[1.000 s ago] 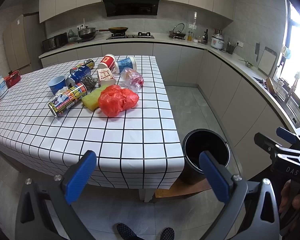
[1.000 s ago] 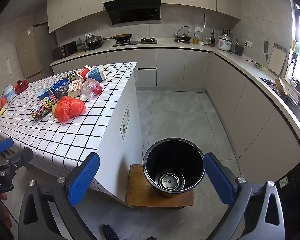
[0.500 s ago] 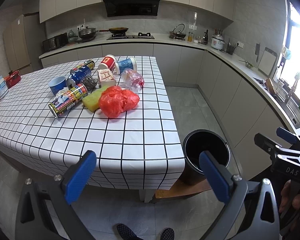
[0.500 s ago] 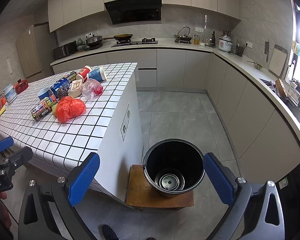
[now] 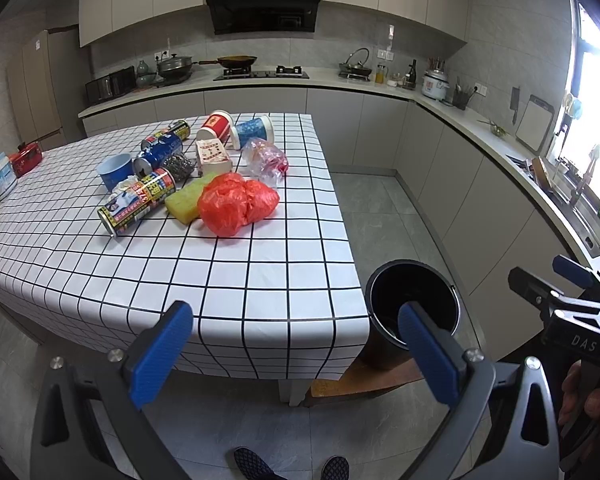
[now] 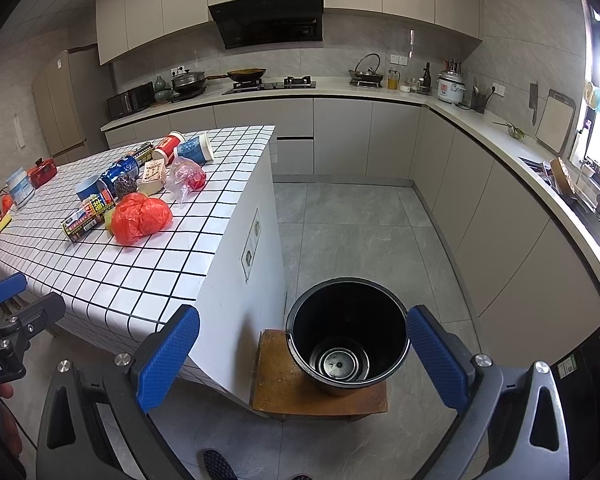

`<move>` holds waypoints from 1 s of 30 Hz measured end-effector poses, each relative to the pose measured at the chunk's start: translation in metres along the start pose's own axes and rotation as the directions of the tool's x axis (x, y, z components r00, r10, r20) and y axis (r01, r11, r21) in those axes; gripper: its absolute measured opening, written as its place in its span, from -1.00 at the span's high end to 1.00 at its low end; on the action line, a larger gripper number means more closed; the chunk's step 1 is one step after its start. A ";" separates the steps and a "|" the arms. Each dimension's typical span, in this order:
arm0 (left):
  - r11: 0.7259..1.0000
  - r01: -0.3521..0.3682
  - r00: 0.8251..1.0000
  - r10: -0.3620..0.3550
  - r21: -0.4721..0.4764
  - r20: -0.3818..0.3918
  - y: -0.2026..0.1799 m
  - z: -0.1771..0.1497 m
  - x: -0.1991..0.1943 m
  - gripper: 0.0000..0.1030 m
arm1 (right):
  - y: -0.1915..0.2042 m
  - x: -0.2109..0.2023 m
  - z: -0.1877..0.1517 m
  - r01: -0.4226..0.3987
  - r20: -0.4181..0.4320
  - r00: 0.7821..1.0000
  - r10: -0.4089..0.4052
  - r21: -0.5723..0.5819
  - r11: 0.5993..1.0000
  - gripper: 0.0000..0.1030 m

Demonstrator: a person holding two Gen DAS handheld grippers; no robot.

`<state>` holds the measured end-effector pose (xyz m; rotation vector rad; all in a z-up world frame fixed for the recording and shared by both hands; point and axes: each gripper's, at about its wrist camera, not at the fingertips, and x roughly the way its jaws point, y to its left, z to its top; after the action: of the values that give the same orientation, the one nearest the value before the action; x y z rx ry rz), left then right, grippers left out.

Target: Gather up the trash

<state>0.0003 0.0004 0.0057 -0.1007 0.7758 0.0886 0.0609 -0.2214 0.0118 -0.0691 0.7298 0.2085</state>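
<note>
Fingers [image 5: 162, 354] of both grippers are wide apart and hold nothing. One black bucket [image 6: 346, 342] sits on a stool [image 6: 284, 396] beside the table [image 5: 260, 280]. One red bag [image 5: 238, 209] and three cans lie on it.

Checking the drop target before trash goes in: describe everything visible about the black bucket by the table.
The round black plastic-looking bucket stands upright and open-topped on a low brown wooden stool, on the grey floor just off the corner of the checked-cloth table. Its walls taper slightly toward a ringed circular bottom. The inside looks empty. A thin handle attachment shows at the rim. Neither gripper touches it.
</note>
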 end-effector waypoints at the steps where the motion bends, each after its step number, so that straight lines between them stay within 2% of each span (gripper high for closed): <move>1: 1.000 0.000 1.000 0.000 0.000 0.000 0.000 0.000 0.000 -1.00 | 0.000 0.000 -0.001 0.001 0.001 1.000 -0.001 0.000 1.000 -1.00; 30: 1.000 0.001 1.000 -0.001 -0.005 0.002 0.000 0.000 0.001 -1.00 | -0.002 0.001 0.000 -0.003 0.000 1.000 0.003 -0.001 1.000 -1.00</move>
<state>0.0016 0.0003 0.0052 -0.1059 0.7737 0.0897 0.0623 -0.2231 0.0110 -0.0690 0.7295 0.2113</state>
